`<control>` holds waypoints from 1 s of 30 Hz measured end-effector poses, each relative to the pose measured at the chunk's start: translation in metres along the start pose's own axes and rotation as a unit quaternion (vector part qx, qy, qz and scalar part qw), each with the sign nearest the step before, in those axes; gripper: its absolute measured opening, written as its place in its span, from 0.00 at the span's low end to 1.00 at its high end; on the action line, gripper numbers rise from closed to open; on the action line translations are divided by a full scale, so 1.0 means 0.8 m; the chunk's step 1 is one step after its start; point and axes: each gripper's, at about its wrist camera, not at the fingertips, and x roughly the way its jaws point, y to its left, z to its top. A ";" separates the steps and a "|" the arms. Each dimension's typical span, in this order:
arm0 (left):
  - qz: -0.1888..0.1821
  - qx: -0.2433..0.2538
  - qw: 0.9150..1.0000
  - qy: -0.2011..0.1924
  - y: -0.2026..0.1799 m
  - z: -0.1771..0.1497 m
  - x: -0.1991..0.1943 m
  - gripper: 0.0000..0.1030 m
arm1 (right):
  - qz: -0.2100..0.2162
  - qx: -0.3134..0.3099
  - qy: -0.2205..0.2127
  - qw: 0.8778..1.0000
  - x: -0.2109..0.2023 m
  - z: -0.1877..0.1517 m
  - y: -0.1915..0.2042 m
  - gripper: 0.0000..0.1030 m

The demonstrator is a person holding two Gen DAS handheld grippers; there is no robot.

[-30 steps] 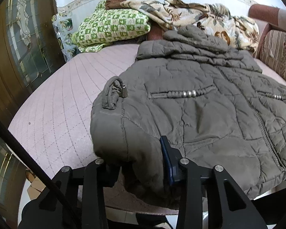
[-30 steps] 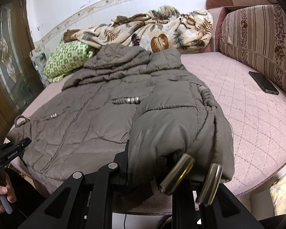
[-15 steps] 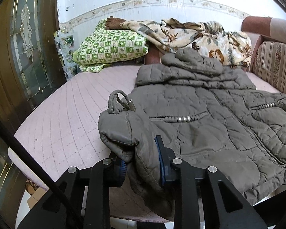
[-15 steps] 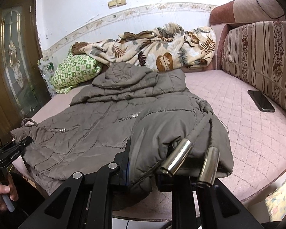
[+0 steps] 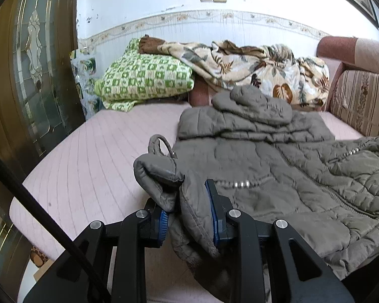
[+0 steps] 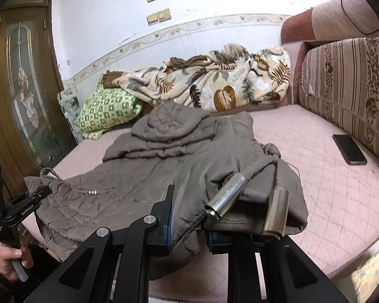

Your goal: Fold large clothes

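A grey-brown quilted hooded jacket (image 5: pixel 278 166) lies face up on the pink quilted bed (image 5: pixel 93 156), hood toward the wall. My left gripper (image 5: pixel 188 214) is shut on the jacket's bottom left corner, lifted off the bed. My right gripper (image 6: pixel 188 217) is shut on the bottom right corner of the jacket (image 6: pixel 149 166), also lifted; two metal drawstring toggles (image 6: pixel 226 199) dangle over the bunched fabric. The left gripper also shows at the left edge of the right wrist view (image 6: pixel 25 202).
A green checked pillow (image 5: pixel 144 78) and a leaf-print blanket (image 5: pixel 252 63) lie at the head of the bed. A striped cushion (image 6: pixel 346 85) lines the right side, with a black phone (image 6: pixel 350 149) on the bed beside it. A glass-panelled wooden door (image 5: pixel 25 75) stands left.
Both grippers have risen and moved toward the hood, lifting the jacket's bottom hem off the bed with the corners still held.
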 end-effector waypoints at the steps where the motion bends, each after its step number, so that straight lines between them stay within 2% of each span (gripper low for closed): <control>1: -0.001 -0.001 1.000 -0.003 0.001 0.006 0.000 0.25 | 0.002 0.000 -0.004 1.000 0.000 0.006 0.000 0.20; 18: -0.015 -0.012 0.999 -0.049 -0.004 0.126 0.032 0.25 | 0.023 0.011 -0.042 0.999 0.031 0.118 -0.002 0.20; 25: -0.020 -0.011 0.999 -0.048 -0.015 0.186 0.085 0.26 | 0.029 0.021 -0.057 0.998 0.075 0.173 -0.009 0.20; 30: -0.046 -0.032 0.998 -0.015 -0.024 0.240 0.154 0.29 | 0.034 0.061 -0.051 0.996 0.135 0.216 -0.030 0.21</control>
